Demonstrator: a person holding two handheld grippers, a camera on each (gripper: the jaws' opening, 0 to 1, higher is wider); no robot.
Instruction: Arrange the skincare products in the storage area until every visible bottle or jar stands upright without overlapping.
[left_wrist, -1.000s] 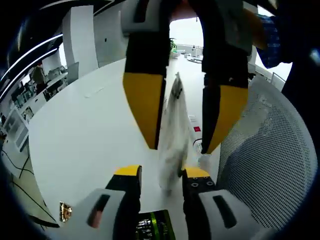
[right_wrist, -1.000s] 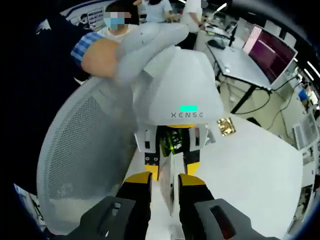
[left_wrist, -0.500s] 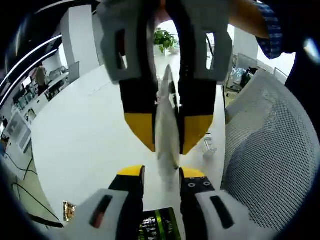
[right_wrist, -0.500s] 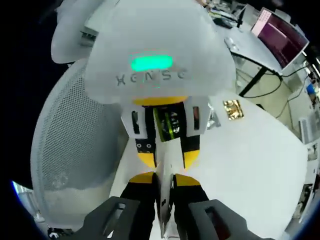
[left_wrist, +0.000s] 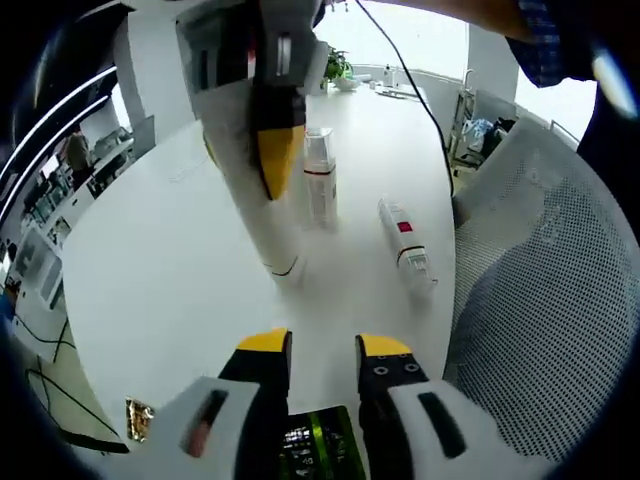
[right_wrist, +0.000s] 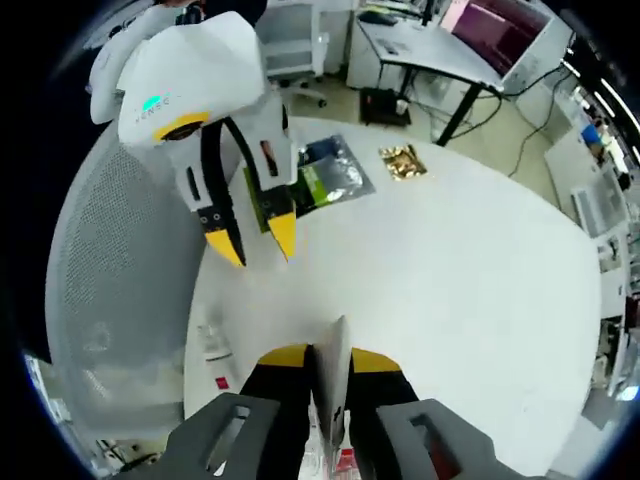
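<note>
Skincare tube (right_wrist: 331, 392): a white tube, flat crimped end up, pinched between the right gripper's jaws; in the left gripper view it (left_wrist: 262, 215) hangs cap-down with its cap just above or touching the white table (left_wrist: 160, 260), I cannot tell which.
Right gripper (right_wrist: 329, 362): jaws closed tight on the tube, yellow-and-black tips pressed against both of its flat sides; in the left gripper view it (left_wrist: 272, 155) comes down from the top.
Left gripper (left_wrist: 325, 352): jaws parted with a clear gap, nothing between them, holding and touching nothing; in the right gripper view it (right_wrist: 257, 238) hangs above the table, tips apart, beside the mesh chair back (right_wrist: 110, 290).
Upright bottle (left_wrist: 320, 180): clear with a red band, standing on the table just behind the held tube.
Lying bottle (left_wrist: 406, 245): on its side near the table edge, red label, apart from the upright bottle.
Gold packet (right_wrist: 400, 161): flat on the table, near a silver-green pouch (right_wrist: 325, 180).
</note>
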